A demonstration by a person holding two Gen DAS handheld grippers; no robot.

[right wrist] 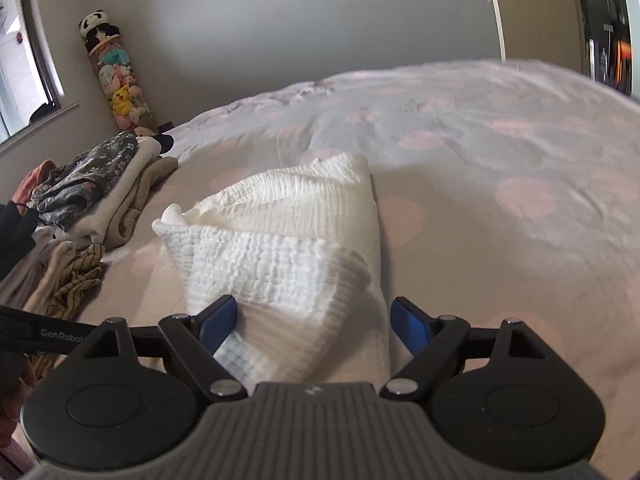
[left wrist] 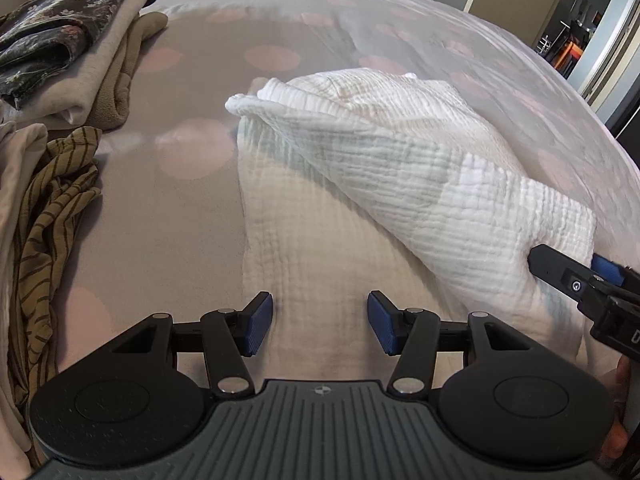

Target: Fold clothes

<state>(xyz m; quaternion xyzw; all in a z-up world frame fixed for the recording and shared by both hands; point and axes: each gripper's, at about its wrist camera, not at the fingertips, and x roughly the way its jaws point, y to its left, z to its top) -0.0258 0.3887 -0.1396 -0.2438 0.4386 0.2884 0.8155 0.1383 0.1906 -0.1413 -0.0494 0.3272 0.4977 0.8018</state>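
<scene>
A white crinkled cloth lies on the bed, with its right part folded over diagonally into a thick layer. My left gripper is open just above the cloth's near flat edge, with nothing between its blue pads. My right gripper is open too. Its fingers straddle the near end of the folded layer without closing on it. In the left wrist view, the right gripper comes in from the right edge against the fold.
The bedspread is grey with pink dots. On the left lie a stack of folded clothes topped by a dark floral piece, and a striped brown garment. A tube of plush toys stands by the wall. A doorway is at the far right.
</scene>
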